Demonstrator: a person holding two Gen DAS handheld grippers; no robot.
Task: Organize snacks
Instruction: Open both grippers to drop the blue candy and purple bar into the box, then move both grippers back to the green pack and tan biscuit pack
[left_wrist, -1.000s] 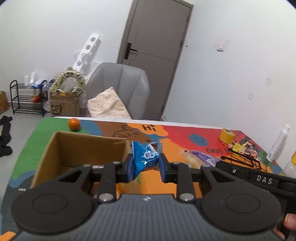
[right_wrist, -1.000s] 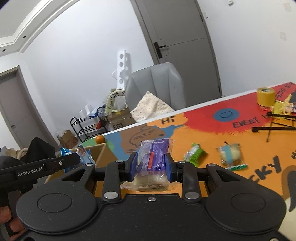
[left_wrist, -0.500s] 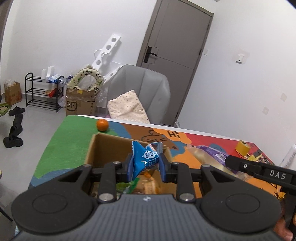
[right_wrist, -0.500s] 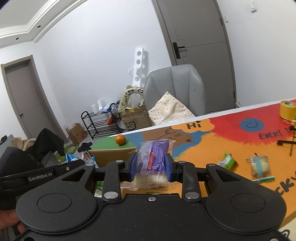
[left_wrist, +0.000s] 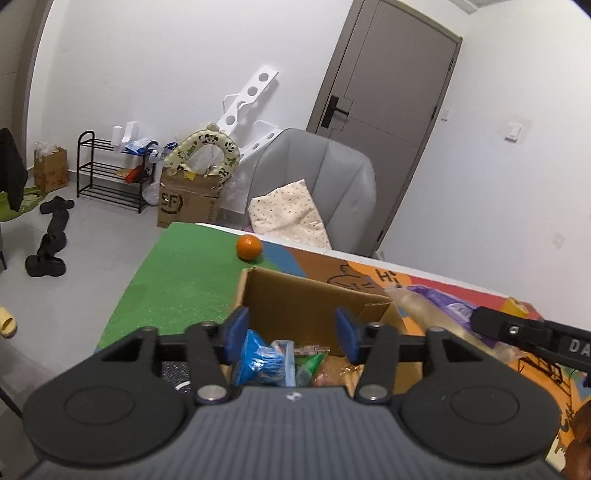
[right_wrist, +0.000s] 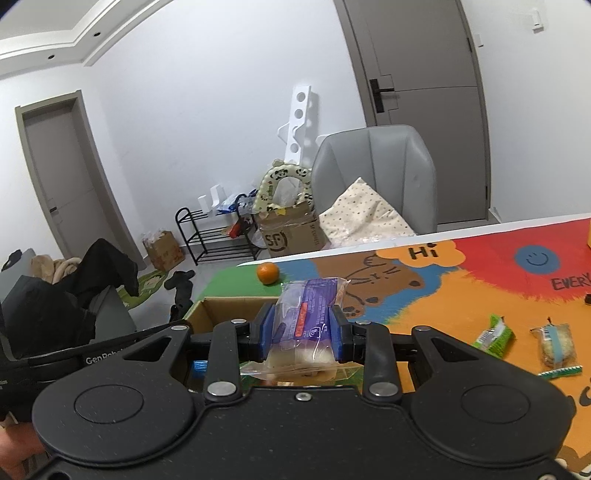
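Note:
A brown cardboard box (left_wrist: 317, 295) stands on the colourful table mat; it also shows in the right wrist view (right_wrist: 221, 308). My left gripper (left_wrist: 291, 330) is open above the box, and a blue snack packet (left_wrist: 258, 356) lies inside with other wrapped snacks. My right gripper (right_wrist: 301, 332) is shut on a clear-and-purple snack packet (right_wrist: 310, 321) and holds it just right of the box; the packet also shows in the left wrist view (left_wrist: 436, 306). A green snack (right_wrist: 495, 334) and a clear wrapped cake (right_wrist: 556, 345) lie on the mat to the right.
An orange (left_wrist: 249, 247) sits on the green mat (left_wrist: 184, 273) beyond the box. A grey chair (left_wrist: 325, 181) with a cushion stands behind the table. A yellow tape roll (left_wrist: 517, 306) sits at the far right. Boxes, a shoe rack and shoes are on the floor left.
My left gripper moved over the box and opened; the blue packet dropped into it. My right gripper carried the purple packet leftward toward the box.

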